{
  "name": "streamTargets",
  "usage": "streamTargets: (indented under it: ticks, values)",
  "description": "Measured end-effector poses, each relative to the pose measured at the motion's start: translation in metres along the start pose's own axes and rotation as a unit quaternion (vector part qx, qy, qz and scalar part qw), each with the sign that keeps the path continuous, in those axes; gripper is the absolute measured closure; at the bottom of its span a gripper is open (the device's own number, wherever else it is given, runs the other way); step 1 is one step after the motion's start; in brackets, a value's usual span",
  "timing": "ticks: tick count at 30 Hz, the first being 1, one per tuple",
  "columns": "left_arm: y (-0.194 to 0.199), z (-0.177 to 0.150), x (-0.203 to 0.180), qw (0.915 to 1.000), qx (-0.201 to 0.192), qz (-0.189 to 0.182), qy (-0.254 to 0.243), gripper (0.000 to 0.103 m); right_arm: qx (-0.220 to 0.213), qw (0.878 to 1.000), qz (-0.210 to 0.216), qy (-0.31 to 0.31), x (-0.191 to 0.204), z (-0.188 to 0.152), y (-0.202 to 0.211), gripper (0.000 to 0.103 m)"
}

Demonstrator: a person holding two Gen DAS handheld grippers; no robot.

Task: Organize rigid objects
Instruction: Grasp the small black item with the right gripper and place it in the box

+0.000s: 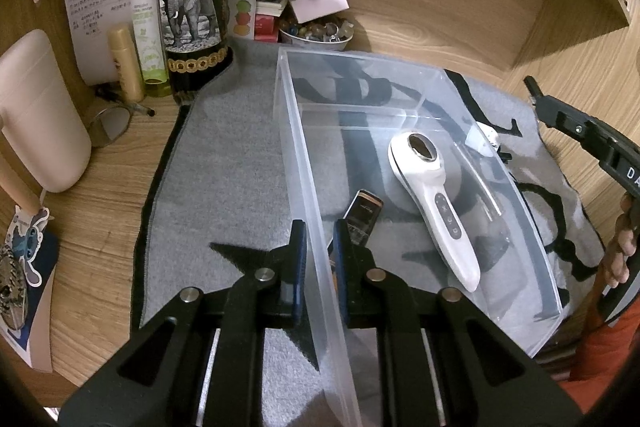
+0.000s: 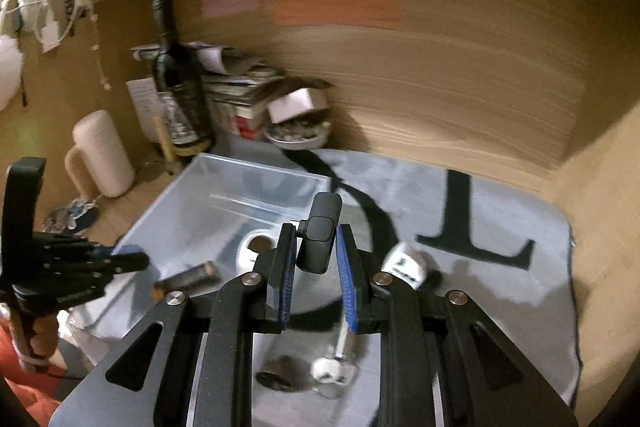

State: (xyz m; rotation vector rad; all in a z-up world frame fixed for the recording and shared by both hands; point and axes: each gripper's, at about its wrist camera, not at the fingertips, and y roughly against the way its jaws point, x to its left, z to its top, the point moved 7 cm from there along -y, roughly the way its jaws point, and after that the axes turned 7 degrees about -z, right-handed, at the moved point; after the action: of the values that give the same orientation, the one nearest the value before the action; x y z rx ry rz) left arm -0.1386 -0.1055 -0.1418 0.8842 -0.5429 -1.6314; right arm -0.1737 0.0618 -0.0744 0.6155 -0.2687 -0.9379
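Note:
A clear plastic bin (image 1: 296,131) sits on a grey mat (image 1: 224,163). Inside lie a white handheld device (image 1: 434,203) and a dark lighter-like object (image 1: 362,217). My left gripper (image 1: 320,247) is shut on the bin's left wall, one finger on each side. My right gripper (image 2: 316,251) is shut on a small black clip-on device (image 2: 320,239), held above the mat right of the bin (image 2: 224,167). A small white and black object (image 2: 404,263) lies on the mat beside the bin. The right gripper also shows at the right edge of the left wrist view (image 1: 536,91).
A wine bottle (image 1: 192,11), spray bottle (image 1: 146,23), cream mug (image 1: 40,115), papers and a bowl of trinkets (image 1: 316,35) crowd the back left of the wooden desk. A wooden wall (image 2: 440,87) rises behind. Small items (image 2: 328,371) lie on the mat near me.

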Motion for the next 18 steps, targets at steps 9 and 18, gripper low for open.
streamTargets:
  ticks: [9, 18]
  values:
    - [0.001, 0.001, 0.001, 1.0, -0.002, 0.001, 0.0, 0.09, 0.022, 0.998, 0.045, 0.038, 0.039, -0.005, -0.018, 0.085]
    - [0.001, 0.001, 0.001, 1.0, -0.001, 0.0, 0.0, 0.09, 0.071, 0.992, 0.074, 0.073, 0.068, -0.022, -0.041, 0.085]
